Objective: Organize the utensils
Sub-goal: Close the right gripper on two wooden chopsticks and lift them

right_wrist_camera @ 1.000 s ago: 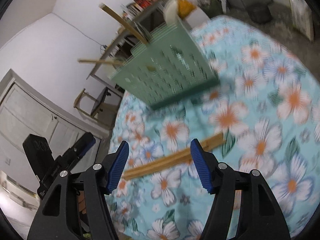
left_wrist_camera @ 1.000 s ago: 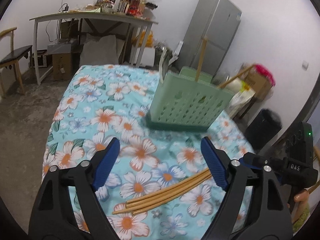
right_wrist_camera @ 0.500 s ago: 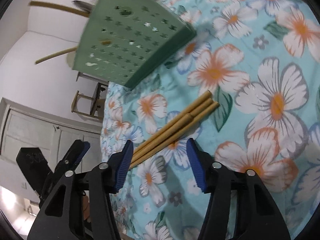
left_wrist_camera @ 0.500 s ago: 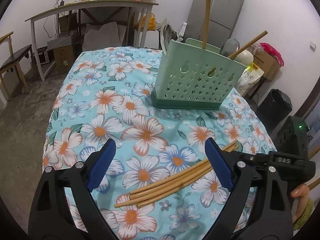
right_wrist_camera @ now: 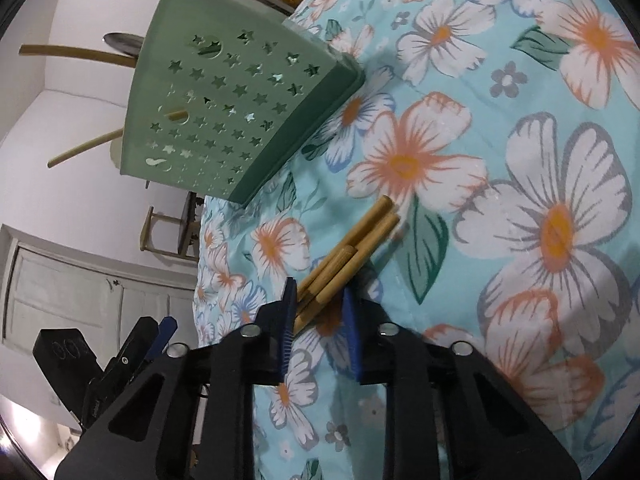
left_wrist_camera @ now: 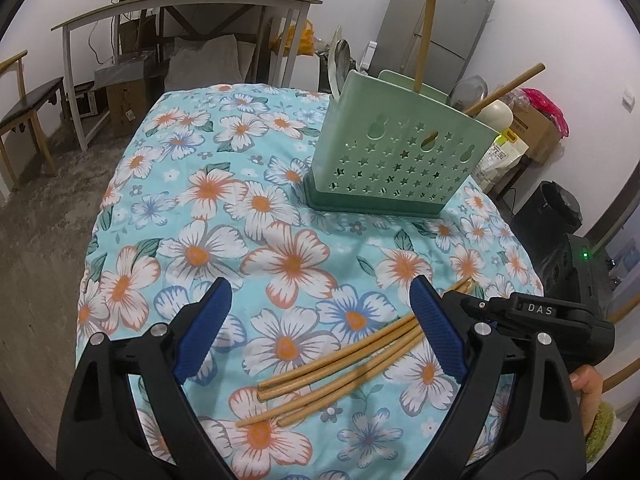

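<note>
Several long bamboo chopsticks (left_wrist_camera: 340, 368) lie on the floral tablecloth (left_wrist_camera: 248, 208), near its front edge. My left gripper (left_wrist_camera: 320, 320) hovers just above them, open, with nothing between its fingers. My right gripper (right_wrist_camera: 320, 310) is down at the chopsticks' (right_wrist_camera: 348, 248) thick ends. Its jaws are closing, and the blue pads press the bunched sticks from both sides. Its black body (left_wrist_camera: 536, 312) shows at the right in the left wrist view. A green perforated utensil holder (left_wrist_camera: 400, 160) stands farther back with chopsticks and spoons in it, also visible in the right wrist view (right_wrist_camera: 224, 100).
Behind the table stand a grey fridge (left_wrist_camera: 440, 20), a cluttered side table (left_wrist_camera: 180, 0) and cardboard boxes. A wooden chair (left_wrist_camera: 28, 100) is at the left and a black bin (left_wrist_camera: 556, 208) at the right. The left gripper's body (right_wrist_camera: 132, 344) is close beside the right one.
My right gripper has come down over the chopsticks' thick ends and rolled. Its jaws have narrowed from wide apart to tight around the sticks. The left gripper has hardly moved.
</note>
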The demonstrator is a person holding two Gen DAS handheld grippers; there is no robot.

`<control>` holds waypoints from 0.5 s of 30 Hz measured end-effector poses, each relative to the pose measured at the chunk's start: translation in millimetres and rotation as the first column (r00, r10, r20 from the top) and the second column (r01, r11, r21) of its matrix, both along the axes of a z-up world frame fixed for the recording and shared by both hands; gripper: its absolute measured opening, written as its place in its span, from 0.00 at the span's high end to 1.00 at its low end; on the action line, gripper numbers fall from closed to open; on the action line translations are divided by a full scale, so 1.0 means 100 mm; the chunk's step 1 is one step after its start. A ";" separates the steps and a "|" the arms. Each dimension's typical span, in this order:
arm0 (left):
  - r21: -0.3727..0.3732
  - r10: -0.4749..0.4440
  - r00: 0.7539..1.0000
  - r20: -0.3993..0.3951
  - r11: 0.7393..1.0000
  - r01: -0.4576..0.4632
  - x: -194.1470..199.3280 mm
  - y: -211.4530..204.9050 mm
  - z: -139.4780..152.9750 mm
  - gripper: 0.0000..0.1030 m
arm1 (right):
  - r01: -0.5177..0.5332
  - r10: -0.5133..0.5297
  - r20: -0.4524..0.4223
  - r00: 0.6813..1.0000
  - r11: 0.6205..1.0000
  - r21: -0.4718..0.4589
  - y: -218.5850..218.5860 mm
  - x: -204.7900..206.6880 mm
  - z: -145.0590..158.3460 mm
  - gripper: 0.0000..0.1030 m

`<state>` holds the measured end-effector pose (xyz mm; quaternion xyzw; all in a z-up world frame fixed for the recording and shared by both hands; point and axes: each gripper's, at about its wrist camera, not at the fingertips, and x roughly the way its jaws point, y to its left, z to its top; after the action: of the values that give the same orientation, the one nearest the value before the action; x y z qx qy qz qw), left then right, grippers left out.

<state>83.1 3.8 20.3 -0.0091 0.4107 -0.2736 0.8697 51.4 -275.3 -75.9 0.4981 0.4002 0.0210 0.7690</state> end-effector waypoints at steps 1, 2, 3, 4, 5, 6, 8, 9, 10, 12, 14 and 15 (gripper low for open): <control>0.000 0.000 1.000 0.000 1.000 0.000 0.00 0.00 0.00 0.16 | 0.001 -0.002 0.002 1.000 1.000 0.008 -0.01 -0.01 -0.01 0.83; 0.001 0.000 1.000 0.000 1.000 0.000 0.00 0.00 0.00 0.16 | 0.003 -0.003 0.002 1.000 1.000 0.017 -0.02 -0.02 -0.01 0.83; 0.002 0.000 1.000 0.000 1.000 0.000 0.00 0.00 0.00 0.16 | 0.004 -0.004 0.002 1.000 1.000 0.022 -0.02 -0.03 -0.01 0.83; 0.002 0.001 1.000 0.000 1.000 -0.001 0.00 0.00 0.00 0.16 | 0.001 -0.001 0.005 1.000 1.000 0.023 -0.03 -0.04 0.00 0.83; 0.001 0.002 1.000 0.000 1.000 -0.002 0.01 0.00 -0.01 0.16 | 0.000 0.000 0.006 1.000 1.000 0.023 -0.03 -0.04 0.00 0.83; 0.001 0.002 1.000 -0.002 1.000 -0.002 0.01 0.00 0.00 0.16 | -0.002 0.002 0.007 1.000 1.000 0.025 -0.04 -0.08 0.00 0.84; 0.001 0.002 1.000 -0.003 1.000 -0.002 0.01 0.01 0.00 0.16 | -0.008 0.007 0.008 1.000 0.999 0.034 -0.06 -0.10 0.00 0.84; 0.002 0.001 1.000 -0.001 1.000 -0.001 0.01 0.01 0.00 0.16 | -0.012 0.012 0.007 1.000 0.999 0.038 -0.07 -0.12 0.01 0.84; 0.002 0.001 1.000 -0.001 1.000 -0.001 0.01 0.00 0.00 0.16 | -0.017 0.016 0.006 1.000 0.999 0.041 -0.08 -0.14 0.02 0.84; 0.003 0.001 1.000 0.000 1.000 -0.001 0.00 0.00 0.00 0.16 | -0.022 0.022 0.006 1.000 0.999 0.040 -0.11 -0.20 0.05 0.85; 0.003 0.000 1.000 0.003 1.000 0.000 0.00 0.01 0.00 0.16 | -0.030 0.030 0.006 1.000 0.999 0.025 -0.17 -0.25 0.11 0.85; 0.004 -0.002 1.000 0.004 1.000 0.002 0.00 0.01 0.00 0.16 | -0.031 0.031 0.006 0.999 0.999 0.019 -0.21 -0.28 0.13 0.85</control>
<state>83.2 4.6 20.4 -0.0063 0.4095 -0.2737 0.8703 23.1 -296.8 -63.4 0.4990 0.4055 0.0384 0.7649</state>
